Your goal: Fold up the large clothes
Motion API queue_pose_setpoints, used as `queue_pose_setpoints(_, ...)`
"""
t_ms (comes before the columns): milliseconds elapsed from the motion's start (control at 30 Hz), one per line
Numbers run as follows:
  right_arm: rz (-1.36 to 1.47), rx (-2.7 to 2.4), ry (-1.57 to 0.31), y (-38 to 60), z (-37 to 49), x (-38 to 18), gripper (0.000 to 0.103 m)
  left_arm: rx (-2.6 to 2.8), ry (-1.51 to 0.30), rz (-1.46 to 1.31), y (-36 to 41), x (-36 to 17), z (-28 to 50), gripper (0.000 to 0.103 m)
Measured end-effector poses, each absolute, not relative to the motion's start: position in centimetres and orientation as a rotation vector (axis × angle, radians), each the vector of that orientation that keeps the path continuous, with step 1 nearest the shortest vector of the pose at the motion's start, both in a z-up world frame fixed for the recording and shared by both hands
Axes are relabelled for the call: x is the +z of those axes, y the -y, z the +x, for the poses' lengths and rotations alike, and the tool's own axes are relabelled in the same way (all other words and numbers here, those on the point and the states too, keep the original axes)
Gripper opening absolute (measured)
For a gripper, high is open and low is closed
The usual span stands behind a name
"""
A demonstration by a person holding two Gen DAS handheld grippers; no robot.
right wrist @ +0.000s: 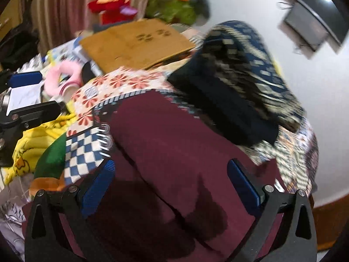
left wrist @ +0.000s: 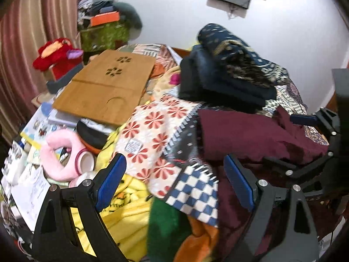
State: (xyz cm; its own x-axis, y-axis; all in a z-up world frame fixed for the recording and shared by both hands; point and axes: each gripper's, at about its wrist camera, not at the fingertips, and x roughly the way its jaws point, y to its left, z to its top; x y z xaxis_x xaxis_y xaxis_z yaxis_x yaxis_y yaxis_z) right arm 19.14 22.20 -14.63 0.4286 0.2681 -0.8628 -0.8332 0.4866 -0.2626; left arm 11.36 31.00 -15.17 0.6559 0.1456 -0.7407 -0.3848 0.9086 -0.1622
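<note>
The maroon garment [right wrist: 174,152] looks soft, limp and light. Both the left gripper [left wrist: 174,181] and right gripper [right wrist: 172,185] gape wide, empty. Pinch its near edge.

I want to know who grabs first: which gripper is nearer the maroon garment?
Right. The right gripper hangs open directly over the maroon garment; the left gripper is open beside it, over the patchwork quilt.

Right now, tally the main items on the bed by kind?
Maroon garment: 1
Dark folded stack: 1
Wooden board: 1
Red plush: 1
Pink ring pillow: 1
Patchwork quilt: 1
Total: 6
</note>
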Motion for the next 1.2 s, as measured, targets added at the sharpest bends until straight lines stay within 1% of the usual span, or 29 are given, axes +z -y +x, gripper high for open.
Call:
queue_pose_setpoints(133, -0.839, 0.783, -0.906, -24.6, 19.6, -16.6, 0.100, 0.316, -0.824, -0.355, -32.0, -16.1, 11.1, 0.091)
queue_pose_setpoints(200, -0.862, 0.779, -0.927, -25.2, 19.8, -17.5, 0.094, 0.318, -0.829, -0.356, -32.1, -16.4, 11.1, 0.091)
queue_pose_setpoints(233, -0.871, 0.777, -0.943, -25.3, 20.1, -17.9, 0.084, 0.316, -0.832, -0.356, -32.1, -16.6, 11.1, 0.091)
queue_pose_setpoints(267, -0.878, 0.778, -0.957, -25.4, 20.2, -18.4, 0.071, 0.315, -0.835, -0.355, -32.1, -16.6, 11.1, 0.091)
queue_pose_setpoints(333, -0.864, 0.785, -0.995, -25.3, 20.6, -19.1, 0.061, 0.312, -0.838, -0.357, -32.1, -16.7, 11.1, 0.091)
queue_pose_setpoints(400, -0.841, 0.790, -0.998, -24.9, 20.7, -19.1, 0.049, 0.309, -0.841, -0.360, -31.9, -16.8, 11.2, 0.091)
queue_pose_setpoints(433, -0.836, 0.786, -0.992, -24.6, 20.7, -18.9, 0.037, 0.307, -0.842, -0.361, -31.8, -16.8, 11.3, 0.091)
queue_pose_setpoints(467, -0.827, 0.782, -0.984, -24.3, 20.7, -18.6, 0.029, 0.305, -0.843, -0.361, -31.8, -16.8, 11.3, 0.091)
queue_pose_setpoints(500, -0.812, 0.785, -0.979, -24.0, 20.7, -18.2, 0.027, 0.302, -0.843, -0.360, -31.6, -16.7, 11.4, 0.091)
queue_pose_setpoints(567, -0.746, 0.787, -0.971, -22.8, 21.1, -16.7, 0.018, 0.298, -0.845, -0.354, -31.3, -16.7, 11.5, 0.091)
queue_pose_setpoints(667, -0.639, 0.794, -0.956, -21.0, 21.5, -14.2, 0.017, 0.290, -0.851, -0.351, -30.8, -16.7, 11.5, 0.091)
queue_pose_setpoints(1033, -0.251, 0.711, -0.715, -8.5, 22.1, -1.0, 0.016, 0.216, -0.905, -0.301, -26.8, -17.1, 13.3, 0.091)
queue_pose_setpoints(1100, -0.198, 0.678, -0.673, -5.7, 22.1, 0.7, 0.016, 0.199, -0.924, -0.294, -25.9, -17.4, 13.9, 0.091)
queue_pose_setpoints(1200, -0.132, 0.626, -0.631, -2.7, 22.2, 1.8, 0.016, 0.182, -0.955, -0.275, -24.5, -18.1, 14.7, 0.091)
